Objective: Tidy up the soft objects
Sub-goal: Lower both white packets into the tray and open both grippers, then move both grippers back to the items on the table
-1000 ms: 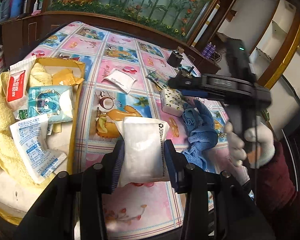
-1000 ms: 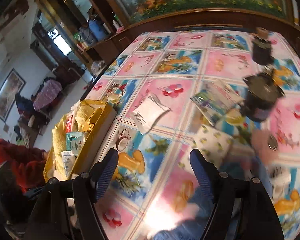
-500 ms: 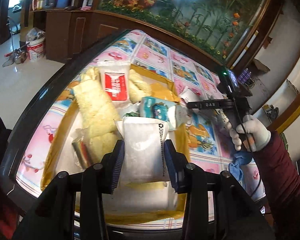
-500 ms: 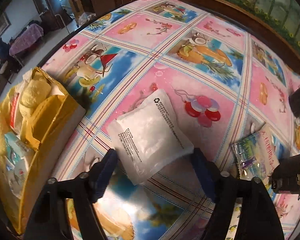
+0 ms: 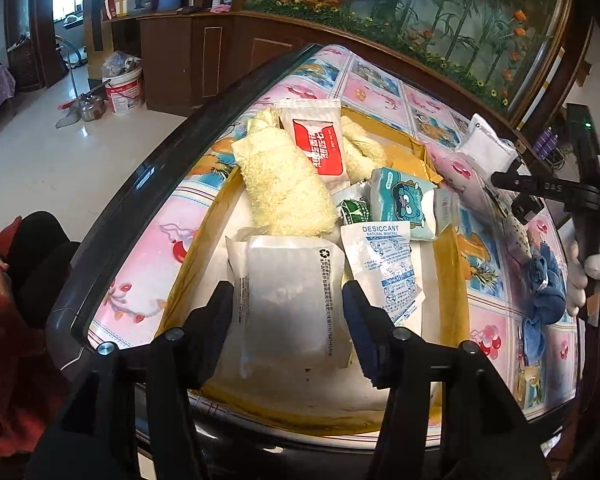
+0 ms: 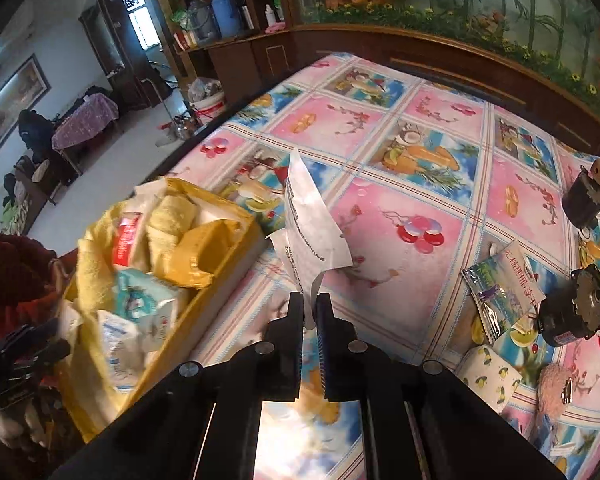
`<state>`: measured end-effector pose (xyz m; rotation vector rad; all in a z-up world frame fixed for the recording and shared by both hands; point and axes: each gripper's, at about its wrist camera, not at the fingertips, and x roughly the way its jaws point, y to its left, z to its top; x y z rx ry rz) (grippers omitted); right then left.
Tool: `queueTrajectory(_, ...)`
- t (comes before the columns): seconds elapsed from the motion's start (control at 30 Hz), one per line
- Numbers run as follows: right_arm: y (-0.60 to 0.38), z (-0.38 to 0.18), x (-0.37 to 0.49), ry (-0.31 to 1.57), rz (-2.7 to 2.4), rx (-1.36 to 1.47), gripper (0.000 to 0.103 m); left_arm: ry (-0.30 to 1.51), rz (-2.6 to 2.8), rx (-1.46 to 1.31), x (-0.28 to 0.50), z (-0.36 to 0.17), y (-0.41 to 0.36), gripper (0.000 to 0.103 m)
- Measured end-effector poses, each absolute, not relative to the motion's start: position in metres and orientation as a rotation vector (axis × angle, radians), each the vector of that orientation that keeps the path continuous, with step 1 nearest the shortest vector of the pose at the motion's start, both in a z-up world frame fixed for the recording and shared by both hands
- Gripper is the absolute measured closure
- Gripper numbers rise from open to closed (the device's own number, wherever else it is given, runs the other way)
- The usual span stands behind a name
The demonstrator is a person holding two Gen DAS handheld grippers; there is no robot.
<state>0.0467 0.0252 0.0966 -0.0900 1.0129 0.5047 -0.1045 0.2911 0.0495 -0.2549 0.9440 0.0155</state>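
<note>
A surface covered in a pink-and-blue fruit-print oilcloth (image 6: 412,216) is standing before a dark wooden cabinet wall (image 5: 204,60) and a bamboo mural. The left hand-held gripper (image 5: 288,316) is hanging spread around a white desiccant sachet (image 5: 288,300) over the yellow cardboard box (image 5: 446,276), while the right hand-held gripper (image 6: 309,312) is pinching a second white sachet (image 6: 312,228) above the cloth.

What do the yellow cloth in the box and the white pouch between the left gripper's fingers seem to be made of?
Yellow cloth: looks like terry towel, matte, with a nubbly looped pile. White pouch, between the left gripper fingers: probably thin plastic film or coated paper, semi-matte, with printed text down its edges, soft wrinkles and a granular-looking fill; the exact material stays open.
</note>
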Motion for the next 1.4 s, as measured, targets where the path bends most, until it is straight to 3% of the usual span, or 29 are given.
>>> queueTrajectory(0.17,0.060,0.120,-0.008,1.017,0.707,-0.056,0.096,0.887,0.012,-0.301,-0.117,0.067,0.295,0.046)
queueTrajectory(0.3,0.107,0.109,-0.053,1.077,0.867,-0.077,0.096,0.814,0.020,-0.311,-0.133,0.087,0.296,0.036)
queueTrajectory(0.4,0.140,0.093,-0.077,1.102,0.918,-0.128,0.095,0.789,0.024,-0.319,-0.139,0.094,0.298,0.036)
queueTrajectory(0.57,0.170,0.064,-0.085,1.144,0.890,-0.173,0.071,0.779,0.026,-0.341,-0.144,0.094,0.302,0.036)
queueTrajectory(0.6,0.168,0.063,-0.085,1.133,0.871,-0.176,0.070,0.776,0.025,-0.348,-0.146,0.093,0.302,0.036)
queueTrajectory(0.67,0.154,0.068,-0.085,1.116,0.876,-0.136,0.066,0.768,0.020,-0.353,-0.148,0.092,0.303,0.036)
queueTrajectory(0.8,0.105,0.090,-0.086,1.034,0.814,-0.051,0.043,0.780,0.000,-0.361,-0.145,0.087,0.297,0.034)
queueTrajectory(1.1,-0.066,0.110,-0.091,0.889,0.500,0.143,0.041,0.831,-0.138,-0.278,-0.133,0.084,0.238,0.034)
queueTrajectory(1.4,-0.206,0.086,-0.103,0.924,0.204,0.298,0.039,0.905,-0.357,-0.169,-0.124,0.078,0.149,0.034)
